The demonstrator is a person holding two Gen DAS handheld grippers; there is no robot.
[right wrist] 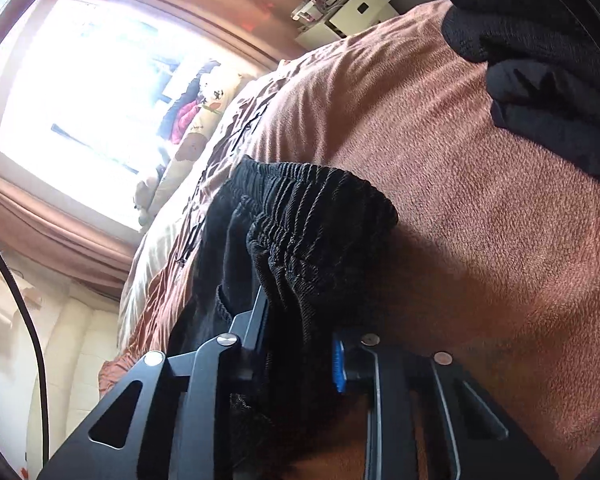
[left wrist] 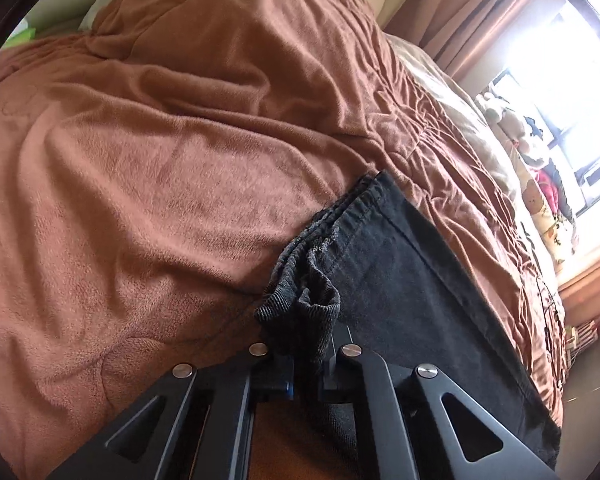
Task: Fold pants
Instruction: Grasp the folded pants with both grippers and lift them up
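Observation:
Black pants (left wrist: 400,264) lie on a brown fleece blanket (left wrist: 140,184) that covers a bed. In the left wrist view my left gripper (left wrist: 305,350) is shut on a bunched ribbed end of the pants (left wrist: 300,312), which rises between its black fingers. The right wrist view has my right gripper (right wrist: 300,344) shut on the gathered elastic waistband (right wrist: 308,224) of the pants; the cloth fills the gap between its fingers and hangs over them. A blue pad (right wrist: 338,366) shows on the right finger.
A bright window (right wrist: 80,92) with pinkish curtains is behind the bed. Soft toys and clothes (right wrist: 204,100) sit along the sill. A pale quilt (left wrist: 460,120) lies beside the blanket. A white side unit (right wrist: 340,16) stands past the bed. Something black and knitted (right wrist: 540,60) fills the top right corner.

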